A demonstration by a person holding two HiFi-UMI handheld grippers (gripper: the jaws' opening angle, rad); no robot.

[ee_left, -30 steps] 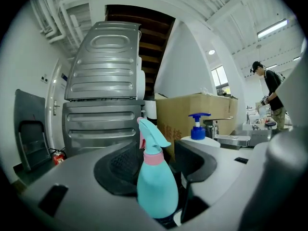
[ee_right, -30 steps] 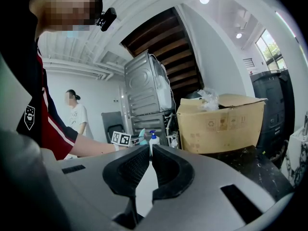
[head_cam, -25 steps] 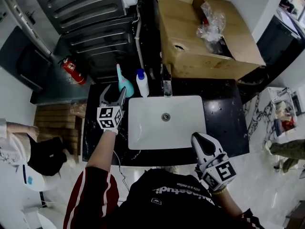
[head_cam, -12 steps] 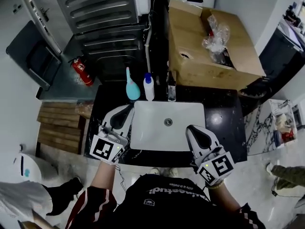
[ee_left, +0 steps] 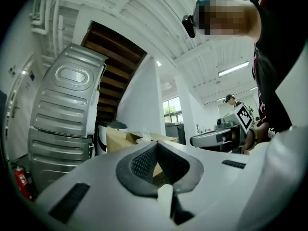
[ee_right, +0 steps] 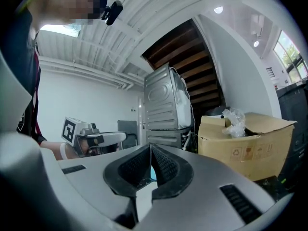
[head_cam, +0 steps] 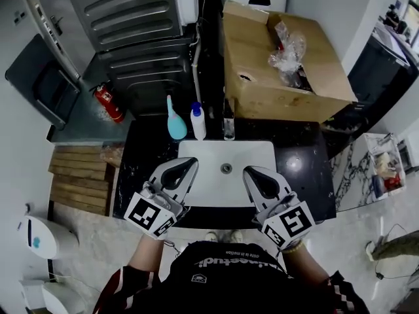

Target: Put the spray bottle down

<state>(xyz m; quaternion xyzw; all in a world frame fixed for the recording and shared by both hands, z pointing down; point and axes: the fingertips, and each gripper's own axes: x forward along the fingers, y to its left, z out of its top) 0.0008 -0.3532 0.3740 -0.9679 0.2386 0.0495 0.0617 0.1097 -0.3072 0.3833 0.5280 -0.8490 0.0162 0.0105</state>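
The teal plastic spray bottle [head_cam: 175, 122] stands upright on the black stone table [head_cam: 305, 170], at the back left corner of the white rectangular sink [head_cam: 216, 152], just beside a white bottle with a blue cap [head_cam: 197, 123]; set at the table's back edge it looks parked clear of the basin, so the putting-down seems done. The left hand-held gripper [head_cam: 188, 167] has its jaws pressed together on nothing, well apart from the bottle, and the right hand-held gripper [head_cam: 252, 174] is likewise closed and empty; both hover side by side over the sink's near edge, apparently at rest
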